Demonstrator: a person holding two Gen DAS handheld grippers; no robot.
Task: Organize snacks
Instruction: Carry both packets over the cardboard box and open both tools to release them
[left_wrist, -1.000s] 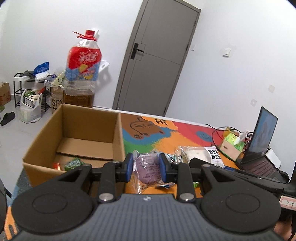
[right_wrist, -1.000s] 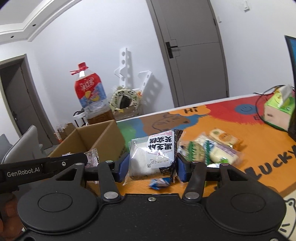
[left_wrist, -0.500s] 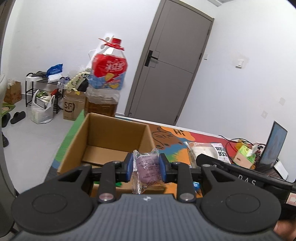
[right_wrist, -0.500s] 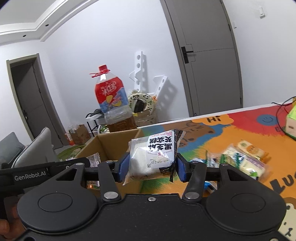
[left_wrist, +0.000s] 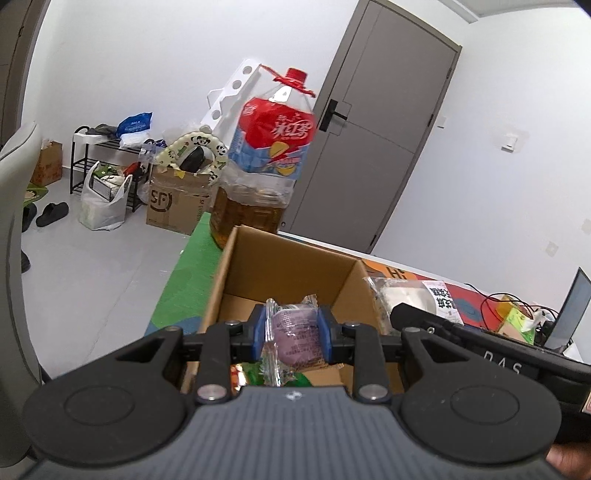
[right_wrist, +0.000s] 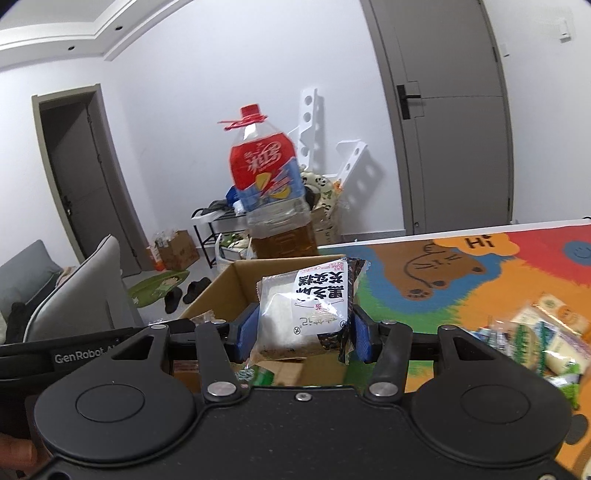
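Mid-carry: my left claw (left_wrist: 294, 334) is clamped on the purple snack (left_wrist: 295, 334) over the box (left_wrist: 291, 266), my right claw (right_wrist: 303, 328) clamped on the white rice cake pack (right_wrist: 306, 306) at its rim; next, probably lower and let go inside.

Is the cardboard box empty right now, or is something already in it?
Not empty. The cardboard box is open-topped, and a green-wrapped snack lies on its floor near the front wall; much of the floor still shows bare.
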